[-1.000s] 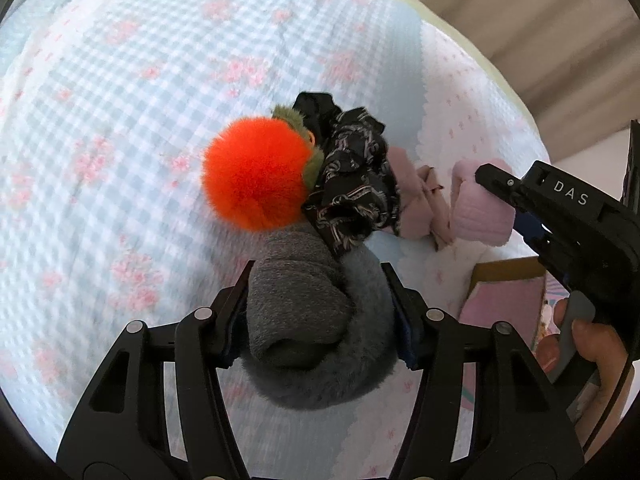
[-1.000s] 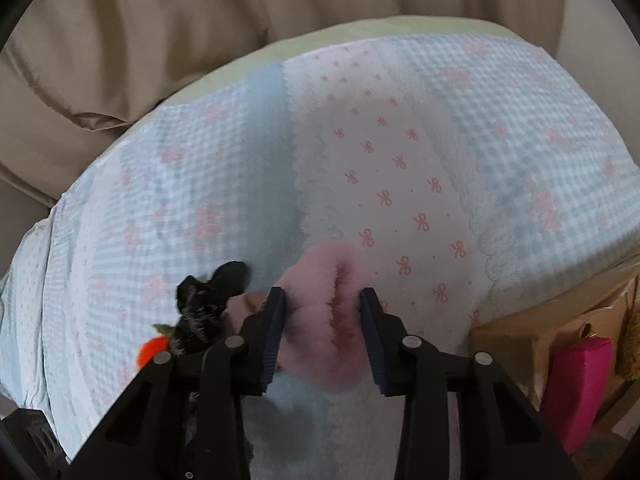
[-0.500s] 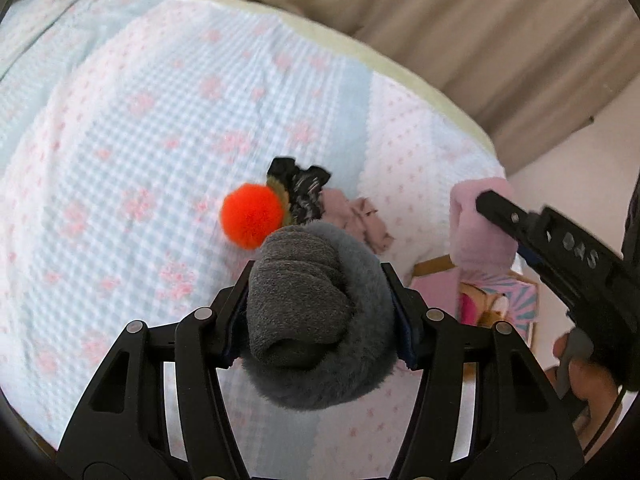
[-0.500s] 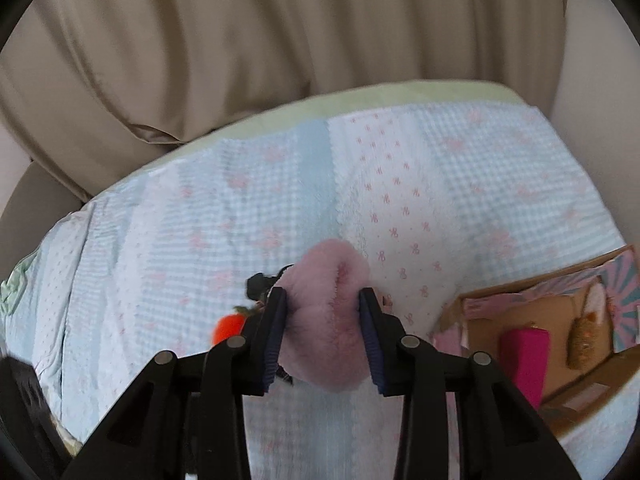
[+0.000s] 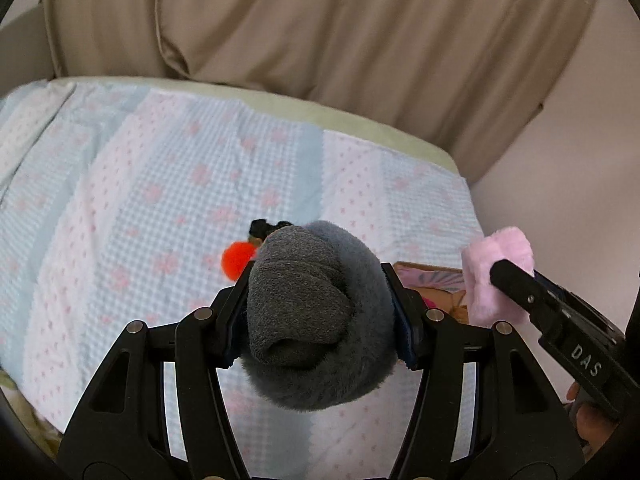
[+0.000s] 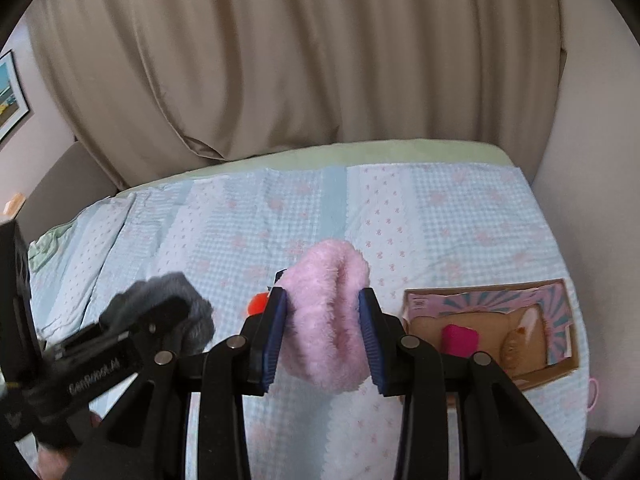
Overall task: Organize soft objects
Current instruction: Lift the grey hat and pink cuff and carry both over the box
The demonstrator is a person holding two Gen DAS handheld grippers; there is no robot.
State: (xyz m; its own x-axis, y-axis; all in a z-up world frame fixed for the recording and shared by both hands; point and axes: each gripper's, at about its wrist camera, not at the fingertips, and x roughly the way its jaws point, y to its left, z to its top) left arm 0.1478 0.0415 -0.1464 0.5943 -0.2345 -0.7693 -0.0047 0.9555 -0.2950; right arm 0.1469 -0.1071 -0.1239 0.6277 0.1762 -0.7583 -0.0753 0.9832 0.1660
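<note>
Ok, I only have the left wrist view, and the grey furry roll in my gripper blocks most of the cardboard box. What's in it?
Observer: A bright pink rectangular pouch sits in the open cardboard box, toward its left side.
Operator: Anything else in there?
Observer: A tan plush toy lies just right of the pouch.
Operator: I see only one finger of the right gripper on the pink fluffy roll. Is it pinched on both sides?
Observer: Yes, both blue pads press into it, one on each side, and it hangs above the checked bedspread.
</note>
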